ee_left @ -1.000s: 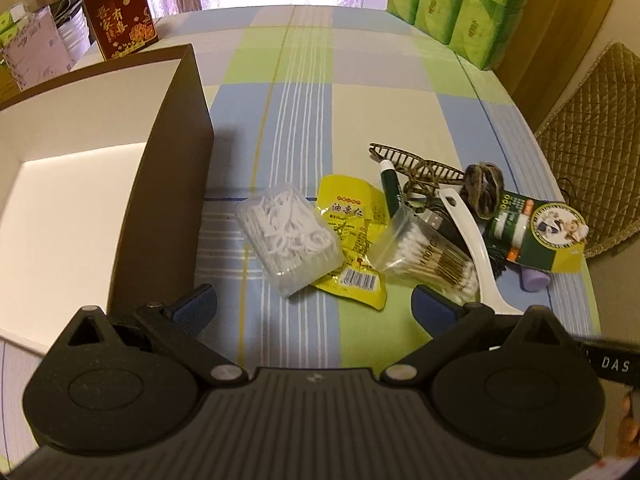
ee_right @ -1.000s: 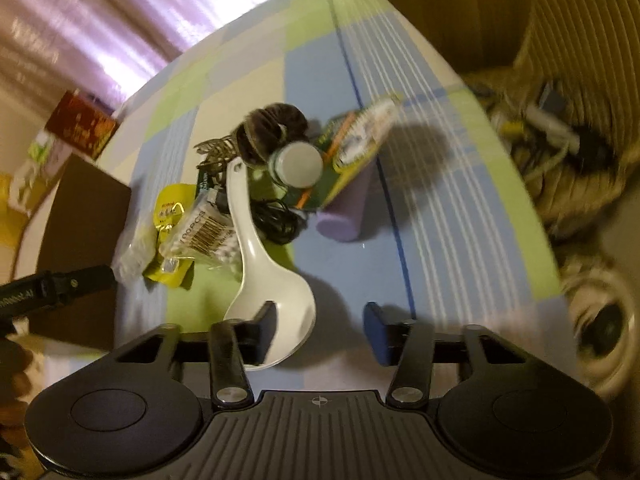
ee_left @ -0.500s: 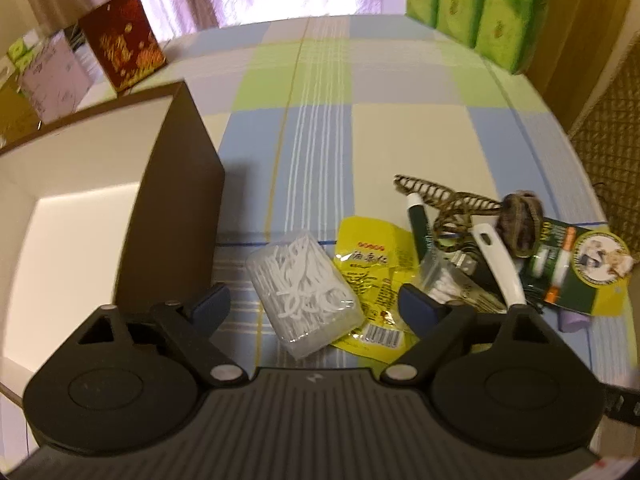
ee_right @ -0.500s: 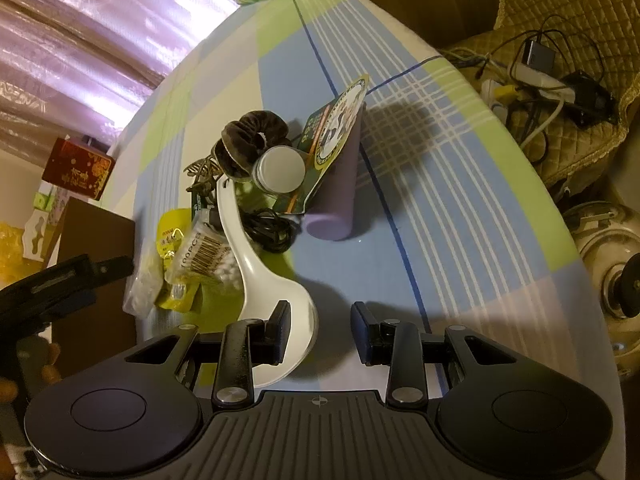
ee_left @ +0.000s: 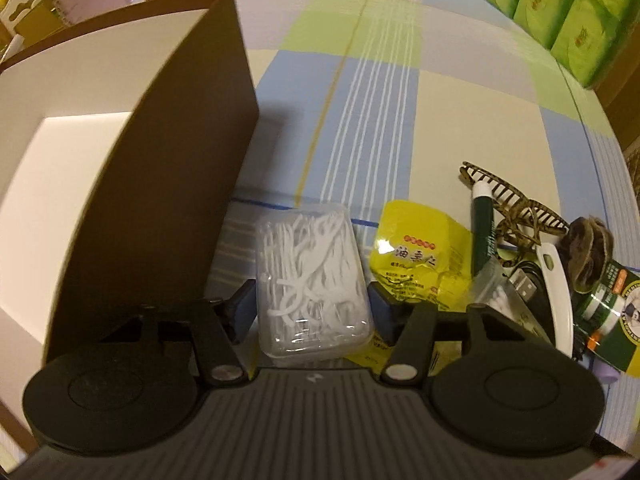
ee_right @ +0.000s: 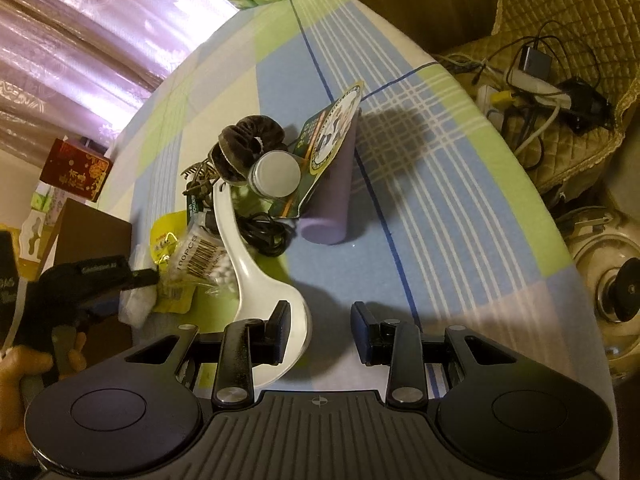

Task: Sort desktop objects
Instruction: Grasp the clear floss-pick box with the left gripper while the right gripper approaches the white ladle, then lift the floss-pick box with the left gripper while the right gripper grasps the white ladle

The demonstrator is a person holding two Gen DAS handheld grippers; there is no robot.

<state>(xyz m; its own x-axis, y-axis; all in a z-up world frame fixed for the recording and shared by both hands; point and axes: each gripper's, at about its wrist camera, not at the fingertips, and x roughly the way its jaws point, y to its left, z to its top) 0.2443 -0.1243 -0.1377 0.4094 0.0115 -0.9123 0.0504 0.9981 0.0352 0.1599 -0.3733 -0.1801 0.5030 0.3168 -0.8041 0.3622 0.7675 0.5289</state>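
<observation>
Left claw [ee_left: 311,309]: fingers set on either side of the clear floss-pick box [ee_left: 313,280], pads at or just beside its long walls. Whether they press it or only bracket it I cannot tell. The box lies flat on the checked surface [ee_left: 372,120], just right of the brown box [ee_left: 168,184], whose white inside is open to view.

Right of the floss-pick box, touching its near corner: yellow snack packet [ee_left: 416,260]. Further right, a pile in contact:
- cotton-swab pack [ee_left: 494,292], partly over the packet
- green pen [ee_left: 482,232] with a white cap, pointing far
- brown hair claw clip [ee_left: 516,204] on the far side
- white ladle [ee_left: 558,280], handle pointing far
- dark velvet scrunchie [ee_left: 590,248] at the right edge
- green blister card [ee_left: 612,312] at the near right

Right claw [ee_right: 320,330]: fingers apart, nothing between them, hovering over the near part of the surface. Its left pad stands over the bowl of the ladle; contact not determinable. In the right wrist view, beyond it: a coiled black cable [ee_right: 266,236] beside the ladle handle, a round white cap [ee_right: 276,172] under the blister card, and a lilac cylinder [ee_right: 332,196] lying right of the pile. At the far left of that view a hand [ee_right: 24,372] holds the left claw's handle.

Green packs [ee_left: 560,12] stand at the far right edge of the surface.
</observation>
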